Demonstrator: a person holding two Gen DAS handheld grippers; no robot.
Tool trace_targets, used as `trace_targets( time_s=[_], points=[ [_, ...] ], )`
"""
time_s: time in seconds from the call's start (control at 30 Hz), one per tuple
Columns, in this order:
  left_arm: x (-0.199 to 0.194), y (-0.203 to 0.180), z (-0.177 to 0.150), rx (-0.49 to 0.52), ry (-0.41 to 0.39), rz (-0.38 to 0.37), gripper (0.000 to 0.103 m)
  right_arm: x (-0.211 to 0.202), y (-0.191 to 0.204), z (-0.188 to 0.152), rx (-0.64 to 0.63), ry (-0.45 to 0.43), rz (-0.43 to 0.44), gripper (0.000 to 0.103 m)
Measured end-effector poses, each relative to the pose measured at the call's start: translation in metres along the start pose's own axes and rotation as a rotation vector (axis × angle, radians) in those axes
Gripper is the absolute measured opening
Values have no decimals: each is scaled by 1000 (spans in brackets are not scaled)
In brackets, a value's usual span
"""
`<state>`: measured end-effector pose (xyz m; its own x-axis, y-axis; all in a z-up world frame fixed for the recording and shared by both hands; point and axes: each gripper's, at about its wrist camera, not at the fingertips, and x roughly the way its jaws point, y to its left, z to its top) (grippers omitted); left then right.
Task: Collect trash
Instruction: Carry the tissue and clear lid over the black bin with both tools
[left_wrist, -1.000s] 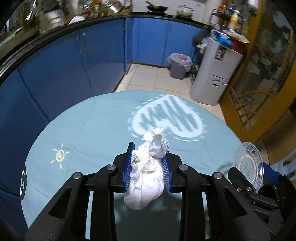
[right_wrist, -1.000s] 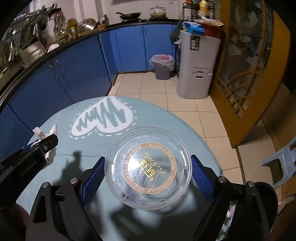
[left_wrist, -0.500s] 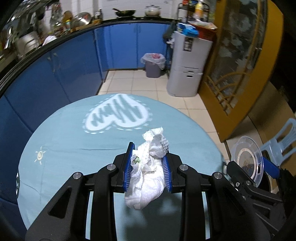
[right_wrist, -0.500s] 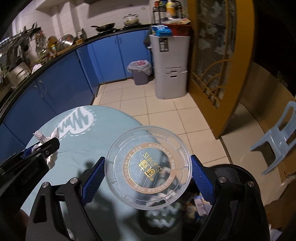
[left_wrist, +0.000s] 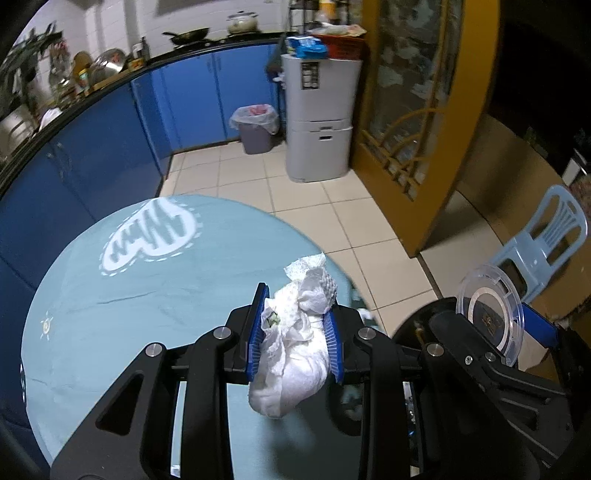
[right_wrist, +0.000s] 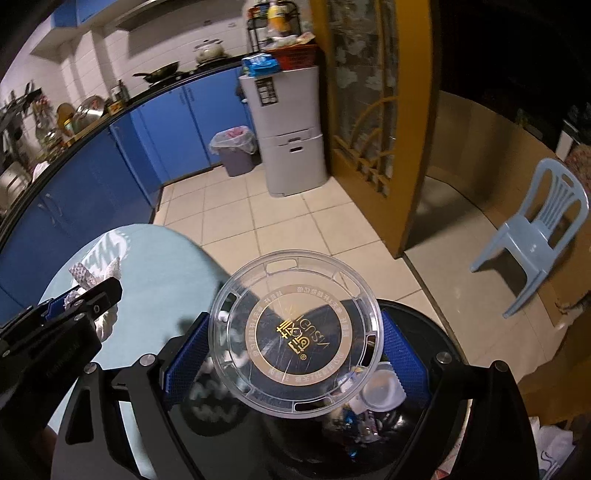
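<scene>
Tissue (left_wrist: 291, 350), crumpled and white, sits clamped between the narrow blue fingers (left_wrist: 257, 332) of your left gripper (left_wrist: 295, 334), its top bunched above the pads and its bulk hanging below them. You hold that gripper tilted steeply downward over the near edge of the round table (left_wrist: 129, 295), which wears a pale teal cloth printed with a white heart.

Your right gripper (right_wrist: 293, 347) points down at a similar slant, just beside the left one and off the table's edge. Its fingers (right_wrist: 186, 354) stand wide and press the rim of a clear plastic lid (right_wrist: 295, 332) from both sides; the lid faces the camera flat-on, showing a gold ring and printed lettering. In the left wrist view the same lid (left_wrist: 489, 310) appears edge-on to the right of the tissue.

Directly beneath the lid lies a black trash bin (right_wrist: 424, 325), round-mouthed, with white scraps and a small cup inside. The lid is above the bin's opening; the tissue is still over the table's edge, with the bin's dark rim (left_wrist: 417, 321) just to its right.

Behind, a tiled floor runs to blue kitchen cabinets (right_wrist: 173, 122), a grey lined bin (right_wrist: 236, 151), a grey drawer unit (right_wrist: 291, 133) and a pale blue plastic chair (right_wrist: 535, 236).
</scene>
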<state>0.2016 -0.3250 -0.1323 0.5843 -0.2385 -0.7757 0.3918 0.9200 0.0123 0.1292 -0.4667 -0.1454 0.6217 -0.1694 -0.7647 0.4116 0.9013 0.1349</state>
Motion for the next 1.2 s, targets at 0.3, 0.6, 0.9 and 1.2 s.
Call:
trace_targets(
  time_s=[0.3, 0.6, 0.9, 1.2],
  points=[
    [-1, -51, 0, 88, -2, -39, 30, -6, -48, -2, 77, -6, -40, 86],
    [-1, -92, 0, 149, -1, -77, 31, -11, -84, -5, 135, -10, -72, 86],
    [2, -101, 1, 128, 3, -48, 74, -12, -113, -9, 193, -13, -96, 86],
    [1, -86, 2, 98, -13, -15, 88, -1, -116, -9, 201, 5, -85, 86]
  ],
)
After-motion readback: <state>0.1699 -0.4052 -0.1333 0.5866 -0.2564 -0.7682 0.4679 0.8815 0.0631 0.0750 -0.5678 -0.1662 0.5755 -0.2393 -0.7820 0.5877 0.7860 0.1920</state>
